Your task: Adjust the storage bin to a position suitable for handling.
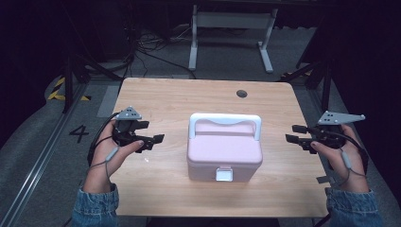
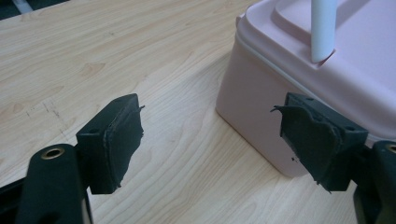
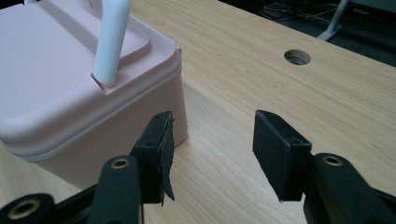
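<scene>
both hand-held grippers hang off the table surface with nothing between their jaws: the left gripper (image 1: pixel 153 140) is left of the pink plastic box with a white carry handle (image 1: pixel 224 151), the right gripper (image 1: pixel 294 134) right of it, and each has its jaws spread wide and apart from the box walls. in the left gripper view the left gripper (image 2: pixel 210 135) has one pad near a lower corner of the box (image 2: pixel 299 88) but not touching; in the right gripper view the right gripper (image 3: pixel 212 149) stands just beside the box (image 3: pixel 70 98) at another corner

going by size: the pale wooden table (image 1: pixel 156 189) carries the box near its middle, lid down, the white handle (image 1: pixel 225 120) lying flat toward the back of the lid, and the small white front latch (image 1: pixel 224 174) looks closed on the side of the box nearest the person. i judge nothing has begun: box unopened, handle unlifted, latch untouched; approach, grip and whatever follows are all left

what lies inside the box is hidden. the latch is too small to tell whether it is fully snapped. beyond the box, a round hole in the table (image 1: pixel 241 93) is dark inside, and the room around is too dim to read
</scene>
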Demonstrator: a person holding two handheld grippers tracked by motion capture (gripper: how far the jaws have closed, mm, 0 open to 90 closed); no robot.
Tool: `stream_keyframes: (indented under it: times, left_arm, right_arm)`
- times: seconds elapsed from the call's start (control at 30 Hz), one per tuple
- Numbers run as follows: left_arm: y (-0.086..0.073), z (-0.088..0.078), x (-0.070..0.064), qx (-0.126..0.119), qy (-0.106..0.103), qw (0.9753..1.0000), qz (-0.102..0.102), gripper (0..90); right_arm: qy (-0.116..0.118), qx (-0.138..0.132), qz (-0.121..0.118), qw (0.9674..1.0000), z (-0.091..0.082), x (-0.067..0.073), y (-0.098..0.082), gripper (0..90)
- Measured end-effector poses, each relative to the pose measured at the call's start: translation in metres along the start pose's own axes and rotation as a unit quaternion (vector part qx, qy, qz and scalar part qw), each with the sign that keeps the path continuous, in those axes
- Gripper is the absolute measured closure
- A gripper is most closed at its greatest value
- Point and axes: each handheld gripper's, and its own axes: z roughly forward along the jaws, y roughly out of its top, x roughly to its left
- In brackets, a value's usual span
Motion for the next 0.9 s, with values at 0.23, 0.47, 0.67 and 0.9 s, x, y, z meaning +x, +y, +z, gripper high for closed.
stream_keyframes:
  times: [0.23,0.47,0.67,0.9]
  left_arm:
    - [0.003,0.004,-0.004,-0.011,-0.009,0.9999,0.001,21.1]
    - [0.013,0.007,-0.017,-0.026,-0.033,0.9990,0.013,21.4]
    - [0.016,0.013,-0.021,-0.029,-0.026,0.9991,0.018,22.6]
    - [0.018,0.018,-0.026,-0.025,-0.023,0.9992,0.020,22.5]
  right_arm:
    - [0.003,0.002,0.002,1.0000,0.001,0.000,-0.001,49.2]
    - [0.001,0.003,0.005,1.0000,0.000,0.000,-0.002,48.8]
    - [-0.001,0.005,0.008,1.0000,-0.002,0.001,-0.006,48.4]
    - [-0.003,0.007,0.007,0.9999,-0.002,0.001,-0.007,48.0]
